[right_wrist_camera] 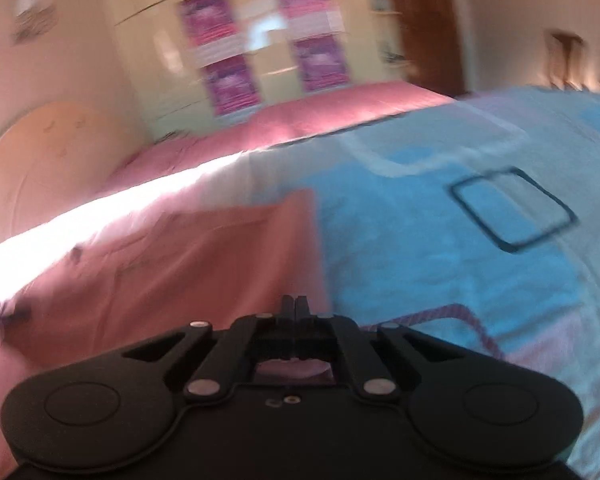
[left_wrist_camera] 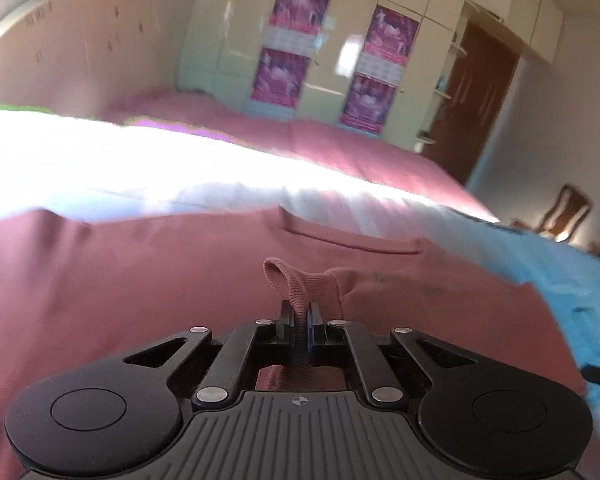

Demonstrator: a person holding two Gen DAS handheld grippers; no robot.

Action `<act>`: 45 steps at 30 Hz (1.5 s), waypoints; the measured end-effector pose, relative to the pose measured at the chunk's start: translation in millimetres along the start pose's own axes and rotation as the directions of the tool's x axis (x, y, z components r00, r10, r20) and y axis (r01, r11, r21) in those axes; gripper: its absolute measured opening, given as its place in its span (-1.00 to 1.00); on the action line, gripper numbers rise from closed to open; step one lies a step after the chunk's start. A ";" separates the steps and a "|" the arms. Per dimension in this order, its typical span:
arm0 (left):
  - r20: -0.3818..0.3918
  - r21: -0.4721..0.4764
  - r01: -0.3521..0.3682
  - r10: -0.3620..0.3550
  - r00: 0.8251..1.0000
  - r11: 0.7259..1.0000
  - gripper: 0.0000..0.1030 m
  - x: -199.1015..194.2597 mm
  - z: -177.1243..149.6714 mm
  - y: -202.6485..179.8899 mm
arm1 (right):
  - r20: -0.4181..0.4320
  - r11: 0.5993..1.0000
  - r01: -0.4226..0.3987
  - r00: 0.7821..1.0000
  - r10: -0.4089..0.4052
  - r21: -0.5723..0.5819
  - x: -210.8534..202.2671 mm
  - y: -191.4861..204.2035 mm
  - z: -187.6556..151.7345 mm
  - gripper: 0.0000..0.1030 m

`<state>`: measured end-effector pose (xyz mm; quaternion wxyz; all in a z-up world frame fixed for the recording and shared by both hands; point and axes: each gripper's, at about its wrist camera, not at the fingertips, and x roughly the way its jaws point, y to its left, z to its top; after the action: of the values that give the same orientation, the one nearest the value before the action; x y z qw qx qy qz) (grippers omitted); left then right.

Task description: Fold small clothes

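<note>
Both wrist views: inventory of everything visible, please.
pink shirt: one, dusty pink, spread on the bed, ribbed cuff pinched in the left gripper
bedsheet: one, blue with white and pink patches, under the shirt
pink cover: one, far side of the bed
wardrobe: one, cream, back wall
posters: four, purple, on wardrobe doors
door: one, brown, right of the wardrobe
chair: one, wooden, far right
left gripper: black, shut on cuff
right gripper: black, shut, at the shirt's edge

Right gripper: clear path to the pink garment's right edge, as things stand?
Probably yes. The right gripper hovers over the pink garment; nothing lies between it and that edge, but its jaws are shut.
</note>
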<state>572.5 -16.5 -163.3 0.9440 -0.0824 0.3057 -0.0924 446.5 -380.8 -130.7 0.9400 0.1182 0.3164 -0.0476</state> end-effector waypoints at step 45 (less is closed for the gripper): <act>0.011 0.125 -0.034 0.033 0.999 0.992 -0.03 17.6 7.0 -39.2 | -0.145 0.994 -0.012 0.989 -0.005 -0.111 115.8 -4.7 82.6 -0.72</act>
<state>585.8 -57.7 -159.3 0.9501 -0.0182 0.2965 -0.0953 586.0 -407.9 -138.0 0.9198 0.0690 0.3858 -0.0195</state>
